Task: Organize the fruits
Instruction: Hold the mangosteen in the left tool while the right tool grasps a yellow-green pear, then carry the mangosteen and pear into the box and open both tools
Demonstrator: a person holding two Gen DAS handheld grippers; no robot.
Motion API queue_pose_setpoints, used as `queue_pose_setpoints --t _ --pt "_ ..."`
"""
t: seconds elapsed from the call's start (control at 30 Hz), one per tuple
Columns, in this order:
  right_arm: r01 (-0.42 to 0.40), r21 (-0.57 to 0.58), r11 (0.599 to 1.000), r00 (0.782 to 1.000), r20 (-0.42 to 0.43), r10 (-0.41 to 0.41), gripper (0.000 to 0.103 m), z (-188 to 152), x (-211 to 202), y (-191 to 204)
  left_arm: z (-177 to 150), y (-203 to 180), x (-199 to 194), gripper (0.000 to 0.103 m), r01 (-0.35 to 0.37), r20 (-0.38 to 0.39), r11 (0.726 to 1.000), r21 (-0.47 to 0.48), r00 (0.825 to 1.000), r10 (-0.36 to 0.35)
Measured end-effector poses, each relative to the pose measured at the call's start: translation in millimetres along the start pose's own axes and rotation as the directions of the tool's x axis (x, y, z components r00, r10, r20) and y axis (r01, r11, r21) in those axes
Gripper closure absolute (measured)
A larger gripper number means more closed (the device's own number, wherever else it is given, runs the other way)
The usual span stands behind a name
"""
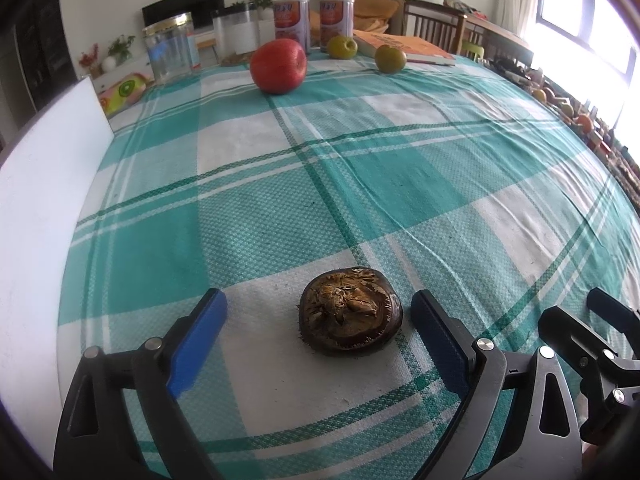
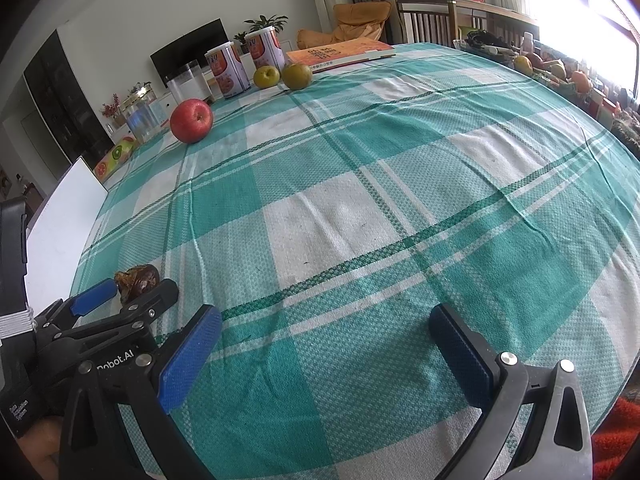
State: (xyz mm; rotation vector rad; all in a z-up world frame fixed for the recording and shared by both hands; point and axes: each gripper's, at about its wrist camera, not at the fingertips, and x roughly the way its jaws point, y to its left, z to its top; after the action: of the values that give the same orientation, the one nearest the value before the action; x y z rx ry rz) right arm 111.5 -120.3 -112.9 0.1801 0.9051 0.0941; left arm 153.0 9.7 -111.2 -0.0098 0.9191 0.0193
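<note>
A dark brown, shrivelled fruit (image 1: 351, 312) lies on the checked tablecloth between the blue pads of my left gripper (image 1: 320, 320), which is open and clear of it on both sides. The same fruit (image 2: 137, 278) shows at the left of the right wrist view, beside the left gripper (image 2: 120, 292). My right gripper (image 2: 326, 334) is open over bare cloth with nothing between its fingers. Far across the table sit a red apple (image 1: 279, 65) and two green-yellow fruits (image 1: 342, 47) (image 1: 390, 58).
At the far edge stand two orange-labelled cans (image 1: 291, 23), a clear jar (image 1: 170, 46) and an orange book (image 1: 404, 45). A white board (image 1: 44, 184) lines the left side of the table. More fruit and clutter (image 2: 560, 72) lie along the right edge by the window.
</note>
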Motion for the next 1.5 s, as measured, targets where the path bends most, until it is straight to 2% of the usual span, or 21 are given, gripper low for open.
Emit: queue_pose_setpoints --t 0.23,0.33,0.4,0.5,0.6,0.7,0.8,0.9,1.0,1.03,1.07,1.17,1.27,1.43,1.5 --pt "-0.007 -0.002 1.0 1.0 -0.006 0.007 0.0 -1 -1 -2 0 0 0 0.008 0.0 0.0 1.0 0.0 1.0 0.0" --pt "-0.118 0.091 0.989 0.993 0.018 0.117 0.0 1 -15 -20 0 0 0 0.008 0.0 0.0 1.0 0.0 1.0 0.0" --pt "-0.142 0.106 0.984 0.99 0.019 0.141 0.0 14 -22 -29 0 0 0 0.008 0.0 0.0 1.0 0.0 1.0 0.0" --pt "-0.16 0.071 0.985 0.987 0.018 0.159 0.0 57 -15 -36 0 0 0 0.007 0.0 0.0 1.0 0.0 1.0 0.0" --pt "-0.138 0.014 0.99 0.99 0.029 0.137 0.0 119 16 -38 0 0 0 0.007 0.0 0.0 1.0 0.0 1.0 0.0" --pt "-0.124 -0.087 0.988 0.992 0.015 0.126 0.0 181 73 -23 0 1 0 0.007 0.002 0.0 1.0 -0.002 1.0 -0.002" --pt "-0.179 -0.082 0.98 0.984 -0.014 0.178 0.001 233 131 -8 0 2 1 0.006 0.003 -0.001 1.0 -0.003 1.0 -0.003" --pt "-0.199 -0.069 0.978 0.98 -0.032 0.197 0.002 274 180 10 0 2 1 0.006 0.004 -0.002 1.0 -0.004 1.0 -0.004" --pt "-0.166 -0.076 0.983 0.986 -0.049 0.162 0.009 299 221 30 0 2 1 0.005 0.003 -0.002 1.0 -0.004 1.0 -0.003" --pt "-0.166 -0.077 0.983 0.985 -0.064 0.162 0.021 304 231 33 0 2 1 0.005 0.002 -0.002 1.0 -0.005 1.0 -0.002" --pt "-0.161 -0.078 0.984 0.984 -0.084 0.154 0.055 306 239 35 0 2 2 0.005 0.001 -0.002 1.0 -0.005 1.0 -0.001" --pt "-0.148 -0.08 0.986 0.988 -0.063 0.144 0.054 302 231 29 0 2 2 0.005 0.0 -0.002 1.0 -0.006 1.0 0.0" --pt "-0.223 -0.037 0.974 0.972 -0.08 0.22 0.054 276 201 9 0 3 2 0.005 0.013 -0.002 1.0 -0.011 1.0 -0.013" --pt "-0.328 0.035 0.944 0.932 -0.149 0.33 0.054 195 128 -25 1 13 -2 0.007 0.088 0.02 0.995 -0.046 0.996 -0.088" --pt "-0.341 0.056 0.938 0.923 -0.171 0.346 0.054 159 101 -37 2 11 -2 0.009 0.085 0.01 0.996 -0.039 0.996 -0.085"
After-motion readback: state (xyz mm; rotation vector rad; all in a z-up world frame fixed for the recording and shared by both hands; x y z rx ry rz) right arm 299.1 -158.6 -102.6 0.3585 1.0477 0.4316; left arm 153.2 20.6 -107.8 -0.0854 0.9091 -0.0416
